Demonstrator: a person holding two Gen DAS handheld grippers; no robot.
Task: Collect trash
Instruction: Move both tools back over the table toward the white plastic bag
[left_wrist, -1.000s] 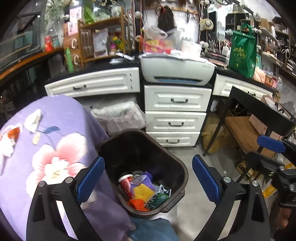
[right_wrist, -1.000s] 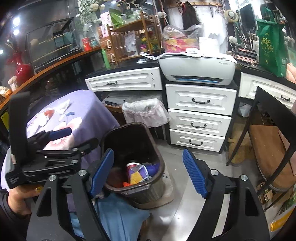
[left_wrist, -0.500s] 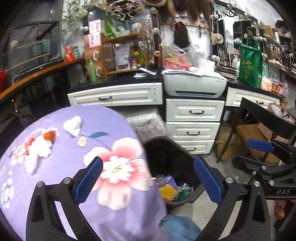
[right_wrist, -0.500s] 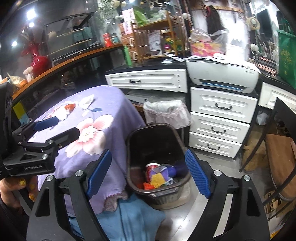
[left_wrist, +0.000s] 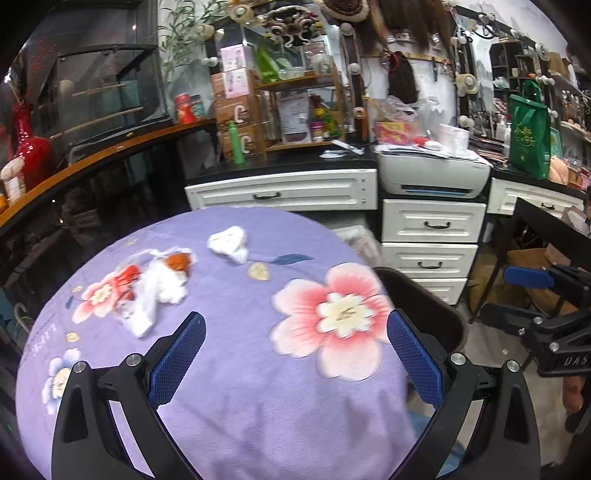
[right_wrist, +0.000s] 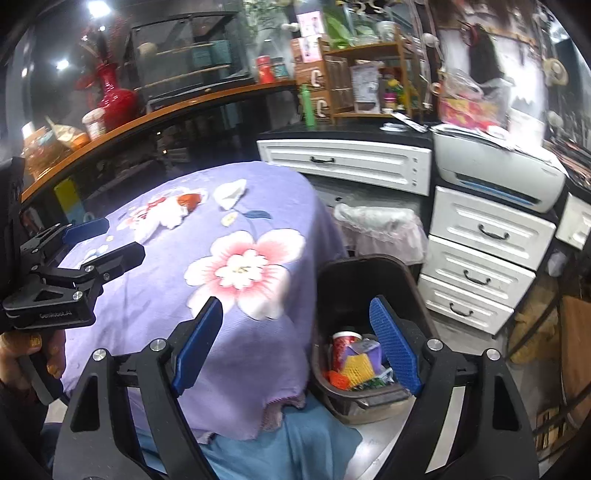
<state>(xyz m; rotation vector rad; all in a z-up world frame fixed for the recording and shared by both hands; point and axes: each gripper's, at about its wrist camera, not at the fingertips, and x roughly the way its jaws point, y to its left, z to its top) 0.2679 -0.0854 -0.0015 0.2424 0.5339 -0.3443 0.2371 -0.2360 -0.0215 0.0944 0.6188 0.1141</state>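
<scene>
Both views swung from bin (right_wrist: 369, 280) to tablecloth (left_wrist: 240, 369) | bin half-hidden | left gripper (left_wrist: 295, 362), right gripper (right_wrist: 299, 343) agape, empty

Round table (left_wrist: 240, 406) under purple floral cloth (left_wrist: 258, 369); crumpled tissues (left_wrist: 229, 243), torn wrappers (left_wrist: 155, 284) on top.

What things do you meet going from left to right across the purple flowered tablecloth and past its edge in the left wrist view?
Crumpled white tissue with red and orange scraps → smaller crumpled white tissue → large pink printed flower → dark plastic trash bin → white drawer unit.
</scene>
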